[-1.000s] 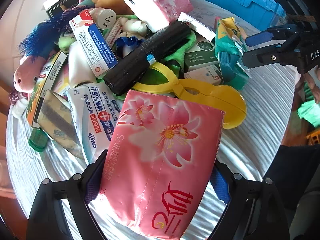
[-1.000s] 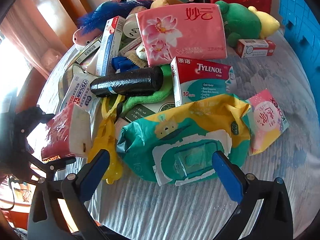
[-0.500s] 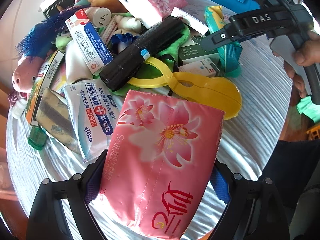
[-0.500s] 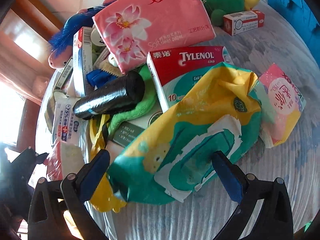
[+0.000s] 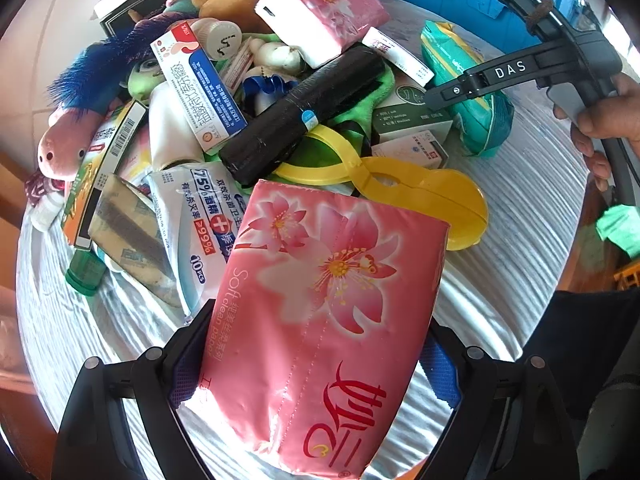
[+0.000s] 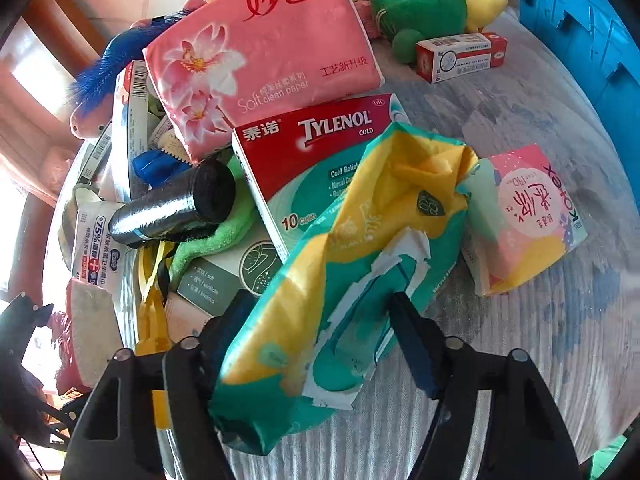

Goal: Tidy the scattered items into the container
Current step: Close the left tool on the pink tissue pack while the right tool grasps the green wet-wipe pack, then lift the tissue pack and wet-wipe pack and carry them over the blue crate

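Item 1, left tool (image 5: 312, 364): clamped across a pink tissue pack (image 5: 320, 320) with lily print, pads pressed on both long sides. The pack is held just above the striped desk (image 5: 500, 280), on the near side of the black bin-bag roll (image 5: 304, 116).

Item 2, right tool (image 6: 320, 320): jaws closing on a green-and-yellow wet-wipe pack (image 6: 344, 264), which sits between the pads and is already dented by them. The pack tilts up off the desk, to the right of the black bin-bag roll (image 6: 176, 208). A hand (image 5: 604, 120) grips this tool's handle.

Item 3, black bin-bag roll: lies on top of the pile, resting on a green cloth (image 6: 208, 240).

Item 4, behind the roll: a 2nd pink tissue pack (image 6: 260, 52), a red Tylenol box (image 6: 316, 160) touching the wipe pack, a green plush toy (image 6: 416, 12).

Item 5, left of the roll: a blue-and-white medicine box (image 5: 200, 88), a blue-maned plush toy (image 5: 88, 92), an alcohol-wipe sachet (image 5: 200, 220).

Item 6, just in front of the roll: a yellow plastic tool (image 5: 400, 188).

Item 7, well right of the roll: a small pink Kotex pack (image 6: 524, 216), a red-and-white carton (image 6: 460, 56).

Item 8, blue container (image 6: 580, 28): stands at the far right edge of the desk, well beyond the roll. Neither held pack is in it.
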{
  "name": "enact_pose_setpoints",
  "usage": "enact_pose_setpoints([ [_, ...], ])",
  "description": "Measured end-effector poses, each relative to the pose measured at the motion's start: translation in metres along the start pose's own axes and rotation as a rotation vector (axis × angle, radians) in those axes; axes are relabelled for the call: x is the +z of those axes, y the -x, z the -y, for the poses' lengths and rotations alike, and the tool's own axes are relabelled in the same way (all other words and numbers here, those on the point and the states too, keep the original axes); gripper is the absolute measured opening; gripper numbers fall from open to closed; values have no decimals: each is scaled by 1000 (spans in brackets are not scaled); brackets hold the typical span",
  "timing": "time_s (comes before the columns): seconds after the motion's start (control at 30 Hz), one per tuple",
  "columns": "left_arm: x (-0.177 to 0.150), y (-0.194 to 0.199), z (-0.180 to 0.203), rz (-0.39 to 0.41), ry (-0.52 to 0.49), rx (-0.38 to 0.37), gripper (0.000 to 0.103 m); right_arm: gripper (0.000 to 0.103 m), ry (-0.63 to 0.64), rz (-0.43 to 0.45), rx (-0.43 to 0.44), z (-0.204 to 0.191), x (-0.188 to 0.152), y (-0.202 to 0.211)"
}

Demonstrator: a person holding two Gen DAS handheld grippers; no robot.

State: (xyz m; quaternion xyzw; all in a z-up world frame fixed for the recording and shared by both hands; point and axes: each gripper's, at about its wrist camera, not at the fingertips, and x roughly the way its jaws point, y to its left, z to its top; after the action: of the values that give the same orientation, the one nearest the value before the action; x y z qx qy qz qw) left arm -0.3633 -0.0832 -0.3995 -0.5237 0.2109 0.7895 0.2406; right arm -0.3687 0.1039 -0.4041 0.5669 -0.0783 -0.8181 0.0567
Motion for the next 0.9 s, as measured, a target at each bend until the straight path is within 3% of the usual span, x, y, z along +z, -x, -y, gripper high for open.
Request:
enact_pose_setpoints([
  [0.23, 19, 4, 6, 27, -1, 2, 90, 31, 12, 6, -17, 8, -1, 19],
  [0.3, -5, 20, 26, 37, 3, 5, 90, 24, 10, 11, -21, 13, -2, 27],
  [0.37, -30, 38, 37, 48, 3, 8, 90, 22, 7, 19, -21, 14, -3, 33],
  [0.47, -43, 44, 9, 68, 2, 15, 90, 21, 9, 34, -27, 22, -2, 45],
  [0.53, -73, 78, 8, 83, 7, 21, 90, 21, 10, 46, -29, 29, -1, 54],
  [0.67, -40, 65, 17, 102, 15, 38, 90, 21, 25, 70, -32, 27, 2, 71],
  [0.9, -22, 65, 8, 130, 15, 65, 90, 21, 44, 117, -34, 29, 11, 102],
])
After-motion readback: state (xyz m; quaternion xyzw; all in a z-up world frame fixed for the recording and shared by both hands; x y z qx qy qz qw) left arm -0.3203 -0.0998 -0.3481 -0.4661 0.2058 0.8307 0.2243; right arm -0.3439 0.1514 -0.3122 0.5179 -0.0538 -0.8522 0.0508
